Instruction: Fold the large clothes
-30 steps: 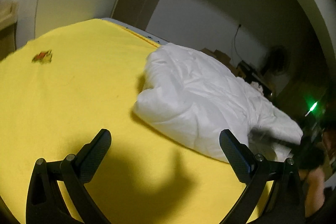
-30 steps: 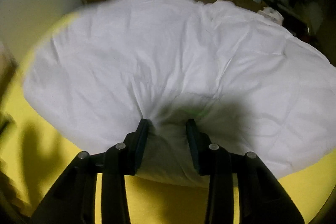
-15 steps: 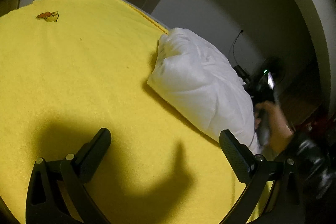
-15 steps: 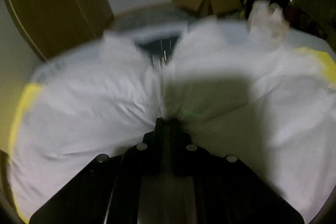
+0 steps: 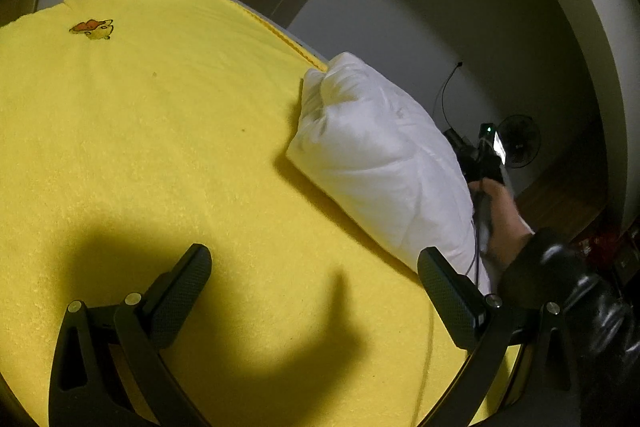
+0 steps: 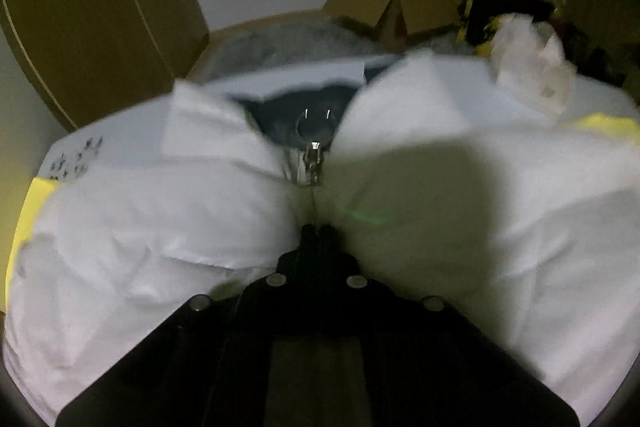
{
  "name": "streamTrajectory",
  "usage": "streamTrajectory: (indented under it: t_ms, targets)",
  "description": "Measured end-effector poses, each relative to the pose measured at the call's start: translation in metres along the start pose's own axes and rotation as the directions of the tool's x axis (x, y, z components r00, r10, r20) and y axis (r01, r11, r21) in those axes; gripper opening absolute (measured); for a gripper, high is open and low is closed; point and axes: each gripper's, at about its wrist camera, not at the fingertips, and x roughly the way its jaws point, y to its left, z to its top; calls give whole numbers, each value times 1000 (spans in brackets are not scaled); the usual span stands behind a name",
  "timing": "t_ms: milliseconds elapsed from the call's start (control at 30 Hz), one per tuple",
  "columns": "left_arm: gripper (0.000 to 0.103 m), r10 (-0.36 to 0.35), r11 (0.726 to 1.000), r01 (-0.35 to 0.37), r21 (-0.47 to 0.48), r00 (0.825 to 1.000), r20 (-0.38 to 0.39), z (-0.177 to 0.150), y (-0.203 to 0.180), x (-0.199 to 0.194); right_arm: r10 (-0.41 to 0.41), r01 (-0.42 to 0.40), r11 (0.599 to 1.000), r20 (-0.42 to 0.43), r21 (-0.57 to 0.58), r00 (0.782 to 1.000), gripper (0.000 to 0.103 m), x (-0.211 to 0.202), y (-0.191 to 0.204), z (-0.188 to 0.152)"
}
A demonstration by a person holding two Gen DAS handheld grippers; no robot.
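A puffy white zip-up jacket [image 5: 376,155] lies bunched at the right edge of a yellow blanket [image 5: 160,131] on a bed. My left gripper [image 5: 316,291] is open and empty, hovering above the blanket, to the left of the jacket. My right gripper [image 6: 318,229] is shut on the jacket's front [image 6: 168,227] just below the zipper pull [image 6: 314,163], with white fabric bulging on both sides. In the left wrist view the right gripper [image 5: 482,163] and the hand holding it show at the jacket's far side.
A small orange emblem [image 5: 93,27] marks the blanket's far left. Cardboard boxes [image 6: 384,7] and clutter stand beyond the bed. A brown wardrobe [image 6: 92,3] is at the left. A fan [image 5: 518,143] stands by the wall.
My right gripper closed on the jacket front and pulled it up, bunching it toward the bed's right edge. The left gripper stayed open and its view swung slightly.
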Motion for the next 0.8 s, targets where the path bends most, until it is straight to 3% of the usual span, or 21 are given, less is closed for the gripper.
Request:
streamTrajectory:
  t_ms: [133, 200, 300, 367, 467, 533, 633, 733, 800]
  targets:
    - [103, -1, 1000, 1, 0, 1000, 0, 0, -1, 0, 10, -10, 1000, -13, -20, 1000, 0, -4, 0, -1]
    - [103, -1, 1000, 1, 0, 1000, 0, 0, -1, 0, 18, -18, 1000, 4, -2, 1000, 0, -28, 0, -9]
    - [103, 0, 1000, 0, 1, 1000, 0, 1, -1, -1, 33, -33, 999, 7, 14, 999, 3, -79, -7, -56]
    - [103, 2, 1000, -2, -1, 1000, 1, 0, -1, -1, 53, -53, 999, -28, -1, 998, 3, -91, -11, -86]
    - [103, 2, 1000, -2, -1, 1000, 2, -1, -1, -1, 15, -13, 994, 22, -108, 1000, 1, -96, -7, -123]
    - [103, 2, 1000, -2, -1, 1000, 1, 0, -1, -1, -35, 47, 977, 63, -209, 997, 1, -96, 5, -131]
    - [103, 2, 1000, -2, -1, 1000, 1, 0, -1, -1, 17, -15, 995, 15, -101, 1000, 2, -124, -6, -134]
    - [103, 3, 1000, -3, -1, 1000, 1, 1, -1, 0, 33, -35, 995, -27, -97, 999, 2, -141, -4, -164]
    - [103, 3, 1000, -3, -1, 1000, 1, 2, -3, -1, 14, -13, 989, 3, -149, 1000, 1, -131, -2, -180]
